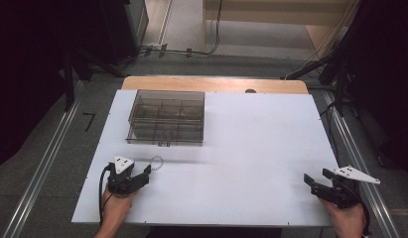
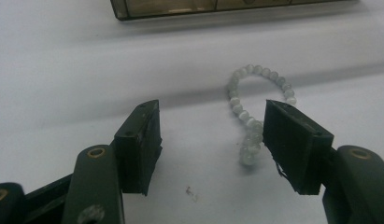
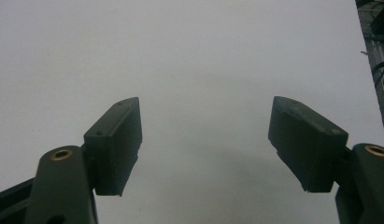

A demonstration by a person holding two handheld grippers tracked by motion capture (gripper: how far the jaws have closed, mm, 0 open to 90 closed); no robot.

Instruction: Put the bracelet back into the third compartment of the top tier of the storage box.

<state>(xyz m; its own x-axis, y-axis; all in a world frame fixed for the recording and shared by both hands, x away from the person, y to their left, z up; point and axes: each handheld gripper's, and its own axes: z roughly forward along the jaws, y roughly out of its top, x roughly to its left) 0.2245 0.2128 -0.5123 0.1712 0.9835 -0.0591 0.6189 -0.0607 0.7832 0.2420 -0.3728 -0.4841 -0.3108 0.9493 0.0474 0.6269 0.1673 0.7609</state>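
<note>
High view: organiser box (image 1: 166, 117) beyond bracelet (image 1: 156, 162); left gripper (image 1: 139, 176) gaping.

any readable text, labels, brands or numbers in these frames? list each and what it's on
None: no words, numbers or brand marks can be read.
Compartment box: smoky clear plastic, no label visible.
Bead bracelet: plain pale beads, unmarked.
Left gripper and right gripper: black jaws and brass-ringed holes, no lettering.
Grey plates on the grippers: a few dark dots, not characters.
Floor: a black L-shaped tape mark, not text.

Glossy pearly bead bracelet (image 2: 249, 122); matt white tabletop (image 1: 261, 144).
</note>
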